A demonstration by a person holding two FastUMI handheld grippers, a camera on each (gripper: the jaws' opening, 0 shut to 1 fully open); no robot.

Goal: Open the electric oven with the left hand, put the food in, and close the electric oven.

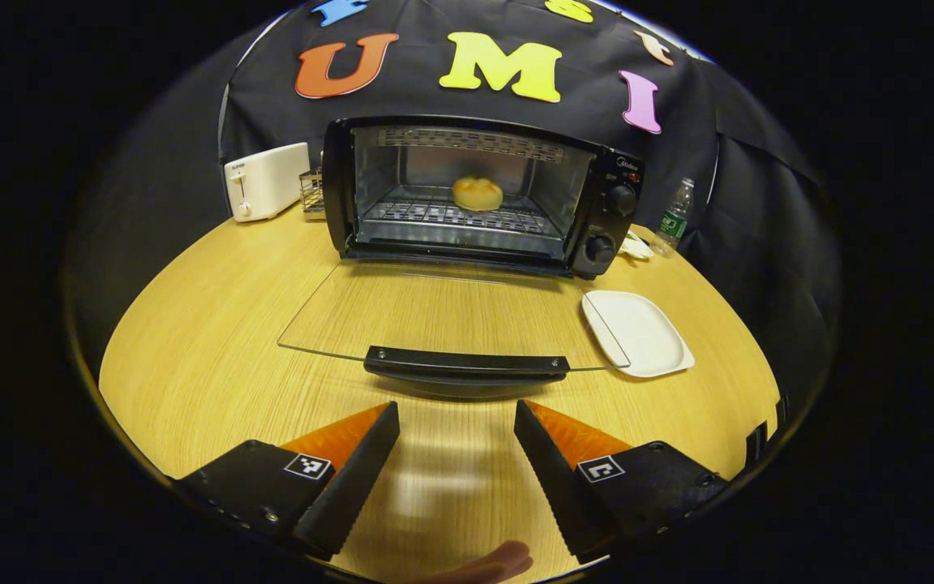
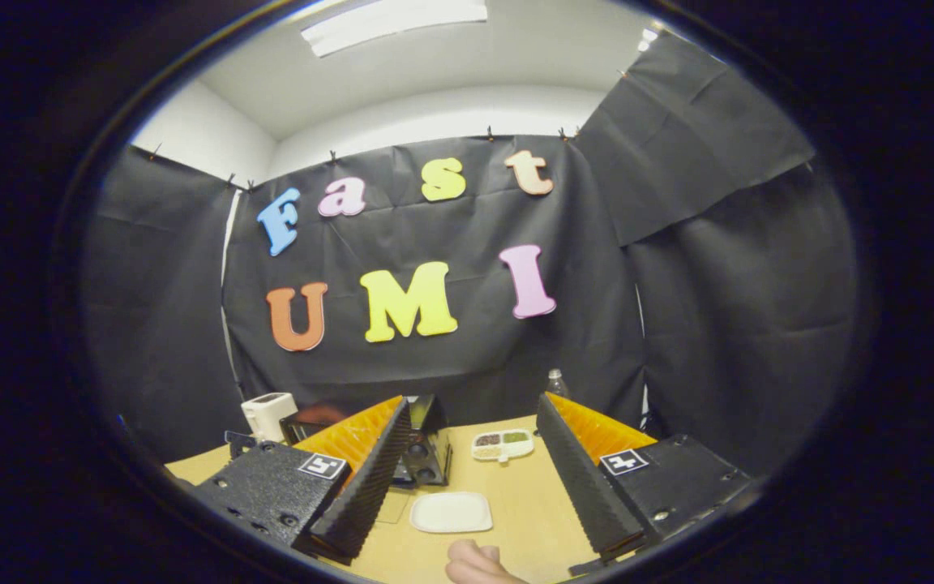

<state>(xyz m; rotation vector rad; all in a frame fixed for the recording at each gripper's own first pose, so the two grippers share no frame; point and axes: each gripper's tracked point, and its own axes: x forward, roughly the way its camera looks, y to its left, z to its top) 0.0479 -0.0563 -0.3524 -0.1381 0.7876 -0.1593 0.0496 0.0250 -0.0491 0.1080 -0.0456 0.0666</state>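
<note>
Oven (image 1: 483, 195) sat open on tabletop (image 1: 216, 324), bun (image 1: 477, 193) on rack inside. Closing step pending. Left hand-held gripper (image 1: 456, 434) gaped wide, empty, near door handle (image 1: 467, 362). Right hand-held gripper (image 2: 473, 458) gaped empty, raised. Next: lift door shut.

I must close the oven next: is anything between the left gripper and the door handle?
Nothing visible. The left gripper is open, just short of the handle of the lowered door; bare table lies between.
</note>
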